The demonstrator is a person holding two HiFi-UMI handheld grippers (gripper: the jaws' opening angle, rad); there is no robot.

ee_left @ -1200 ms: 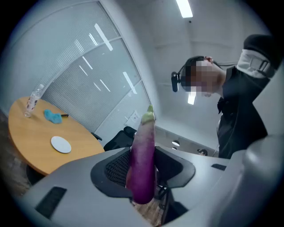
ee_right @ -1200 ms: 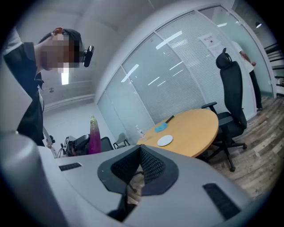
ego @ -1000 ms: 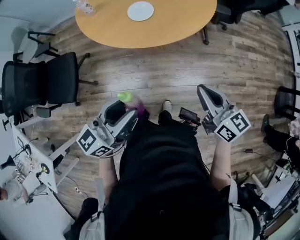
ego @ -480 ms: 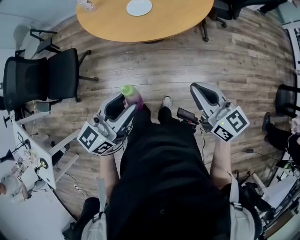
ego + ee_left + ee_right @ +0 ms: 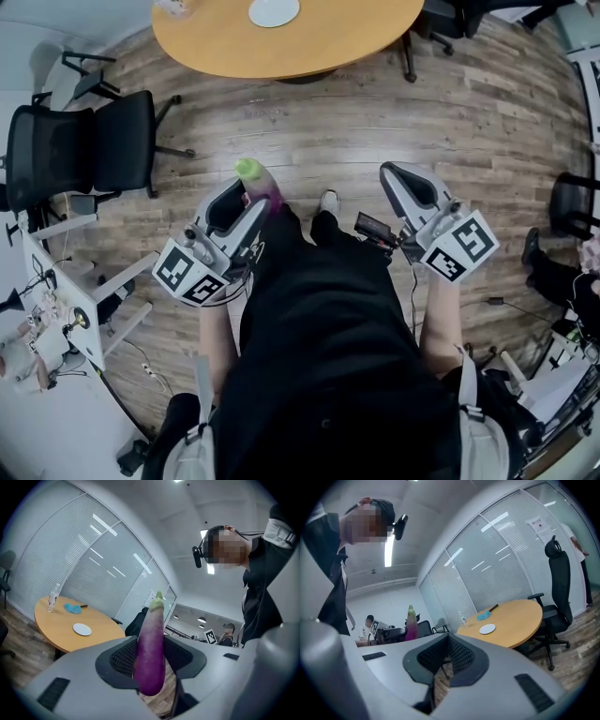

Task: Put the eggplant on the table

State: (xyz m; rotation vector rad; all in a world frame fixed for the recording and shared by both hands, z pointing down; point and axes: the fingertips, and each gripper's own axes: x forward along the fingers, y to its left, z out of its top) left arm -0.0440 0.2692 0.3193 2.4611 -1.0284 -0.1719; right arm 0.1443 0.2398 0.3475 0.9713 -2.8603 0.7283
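Note:
A purple eggplant [image 5: 260,183] with a green stem end stands up between the jaws of my left gripper [image 5: 246,192], which is shut on it at about its middle. In the left gripper view the eggplant [image 5: 151,648] rises nearly upright from the left gripper [image 5: 151,641], stem uppermost. The round wooden table [image 5: 319,47] lies ahead across the wood floor, some way beyond both grippers. My right gripper [image 5: 398,178] is held level beside the left one, its tips together and nothing in it. In the right gripper view the right gripper [image 5: 447,639] faces the table [image 5: 511,620], with the eggplant [image 5: 410,623] at its left.
A white plate [image 5: 274,11], a blue cloth [image 5: 72,607] and a water bottle [image 5: 53,597] are on the table. Black office chairs [image 5: 94,155] stand at the left, another chair [image 5: 558,588] by the table's right side. A white desk [image 5: 66,300] is at the near left.
Both grippers have moved a little forward toward the table, the eggplant still in the left one. The table has slid toward the picture's top edge.

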